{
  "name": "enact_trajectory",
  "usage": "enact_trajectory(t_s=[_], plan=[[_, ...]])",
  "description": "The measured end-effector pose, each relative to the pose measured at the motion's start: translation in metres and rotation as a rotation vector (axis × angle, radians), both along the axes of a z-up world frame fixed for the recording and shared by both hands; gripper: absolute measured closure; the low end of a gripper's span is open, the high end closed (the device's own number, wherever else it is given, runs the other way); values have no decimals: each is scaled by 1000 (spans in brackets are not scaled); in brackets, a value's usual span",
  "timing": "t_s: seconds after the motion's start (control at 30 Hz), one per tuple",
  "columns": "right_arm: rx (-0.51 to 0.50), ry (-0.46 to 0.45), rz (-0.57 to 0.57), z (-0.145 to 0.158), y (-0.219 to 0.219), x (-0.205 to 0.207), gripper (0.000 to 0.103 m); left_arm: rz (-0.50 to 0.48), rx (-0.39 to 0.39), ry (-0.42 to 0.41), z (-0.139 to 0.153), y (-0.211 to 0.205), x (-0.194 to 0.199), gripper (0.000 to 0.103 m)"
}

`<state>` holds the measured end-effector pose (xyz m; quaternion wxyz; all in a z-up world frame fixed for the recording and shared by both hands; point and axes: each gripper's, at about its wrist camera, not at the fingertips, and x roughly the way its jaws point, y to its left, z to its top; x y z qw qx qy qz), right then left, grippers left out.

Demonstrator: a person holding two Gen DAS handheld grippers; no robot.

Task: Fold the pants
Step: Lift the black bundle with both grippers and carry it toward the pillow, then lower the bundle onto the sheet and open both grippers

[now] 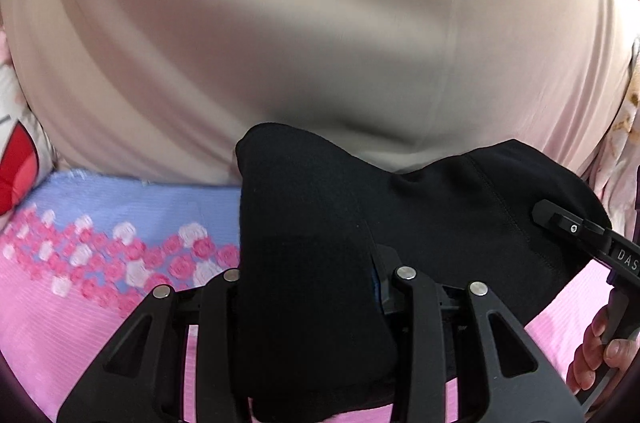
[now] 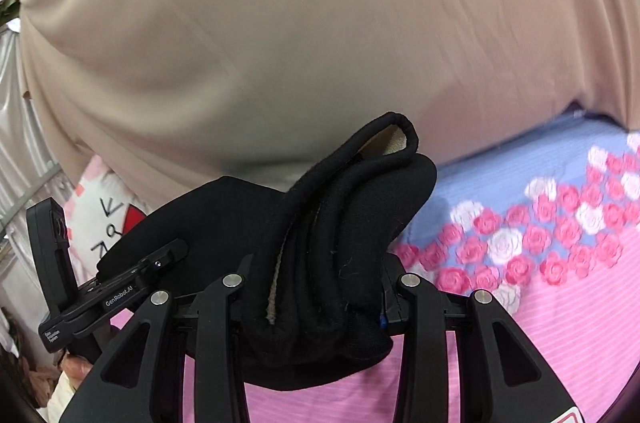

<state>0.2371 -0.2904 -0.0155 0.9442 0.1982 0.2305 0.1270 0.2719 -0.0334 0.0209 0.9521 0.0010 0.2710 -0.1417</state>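
Observation:
The black pants hang between my two grippers above the bed. My left gripper is shut on a bunched edge of the pants, which hides its fingertips. My right gripper is shut on another thick bunch of the black pants, showing a pale fleece lining. The right gripper also shows at the right edge of the left wrist view. The left gripper also shows at the left of the right wrist view.
A pink striped bedsheet with a blue band of pink and white roses lies below. A large beige cloth fills the background. A white and red cushion lies by the bed's edge.

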Motion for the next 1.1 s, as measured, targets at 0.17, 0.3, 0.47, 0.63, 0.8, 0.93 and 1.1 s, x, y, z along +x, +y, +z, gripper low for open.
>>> enact_trajectory(t_s=[0.17, 0.3, 0.47, 0.63, 0.8, 0.93, 1.1], plan=[[-16, 77, 2, -32, 0, 15, 66, 5, 6, 70, -29, 1, 12, 68], [-51, 171, -17, -50, 0, 20, 45, 11, 42, 101, -46, 4, 12, 62], [-22, 292, -98, -64, -18, 14, 25, 71, 23, 225, -57, 18, 17, 36], [-12, 230, -241, -34, -45, -27, 30, 173, 21, 236, -35, 50, 0, 34], [-83, 164, -106, 13, -6, -14, 95, 213, -12, 235, 0, 53, 3, 34], [-181, 196, -30, 11, 37, 32, 96, 165, 31, 259, -7, 23, 25, 31], [-296, 347, -103, -45, 33, 80, 99, 194, 163, 323, -59, -2, 52, 25]])
